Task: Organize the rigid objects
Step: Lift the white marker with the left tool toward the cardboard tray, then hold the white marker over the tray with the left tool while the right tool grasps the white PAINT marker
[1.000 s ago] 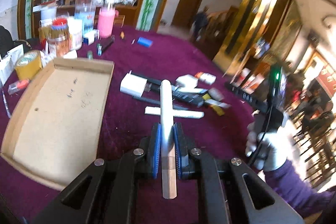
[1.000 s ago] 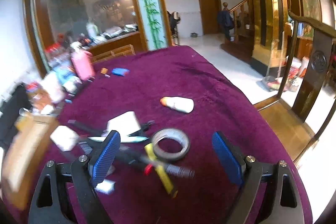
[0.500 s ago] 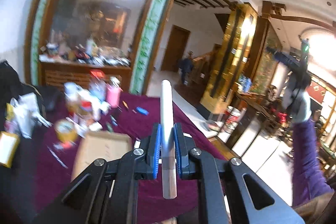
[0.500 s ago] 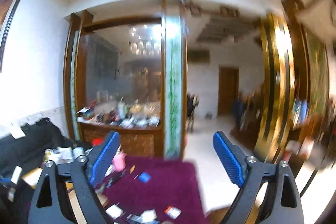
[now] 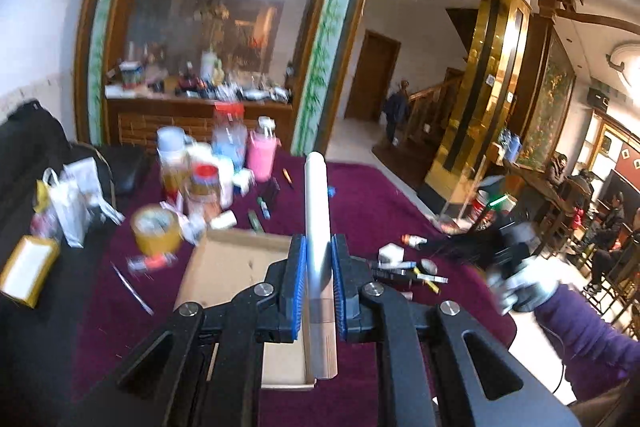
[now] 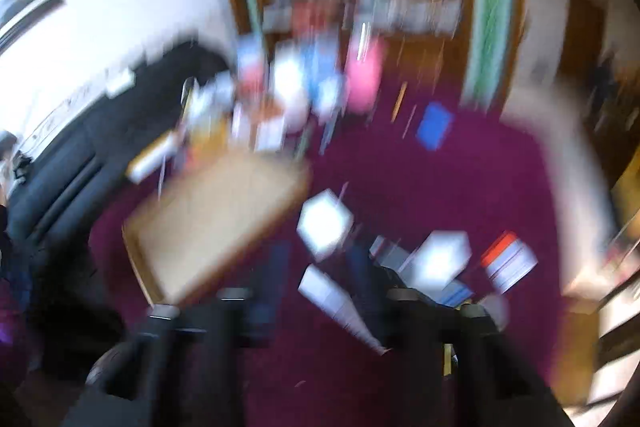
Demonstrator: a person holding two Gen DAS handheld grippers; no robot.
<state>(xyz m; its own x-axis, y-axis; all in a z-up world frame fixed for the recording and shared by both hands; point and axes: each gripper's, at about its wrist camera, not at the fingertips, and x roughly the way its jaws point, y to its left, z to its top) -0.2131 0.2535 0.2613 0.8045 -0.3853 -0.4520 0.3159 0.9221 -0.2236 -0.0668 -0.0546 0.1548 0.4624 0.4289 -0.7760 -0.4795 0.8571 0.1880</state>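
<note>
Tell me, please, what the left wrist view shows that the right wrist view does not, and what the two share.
Only the left wrist view shows the left claw shut on a white-and-wood stick, the gloved right hand with its purple sleeve, and a yellow tape roll.

Only the right wrist view, badly blurred, shows the right claw, whose jaws have just been closing with nothing visibly between them, and a red-and-white box.

Both show the cardboard tray, the purple tablecloth and the pink bottle.

Heavy blur. Right tool [image 6: 316, 291] jaws just closing, over maroon cloth [image 6: 400, 187]; cardboard tray [image 6: 216, 223] left, white boxes [image 6: 324, 227] ahead.
</note>
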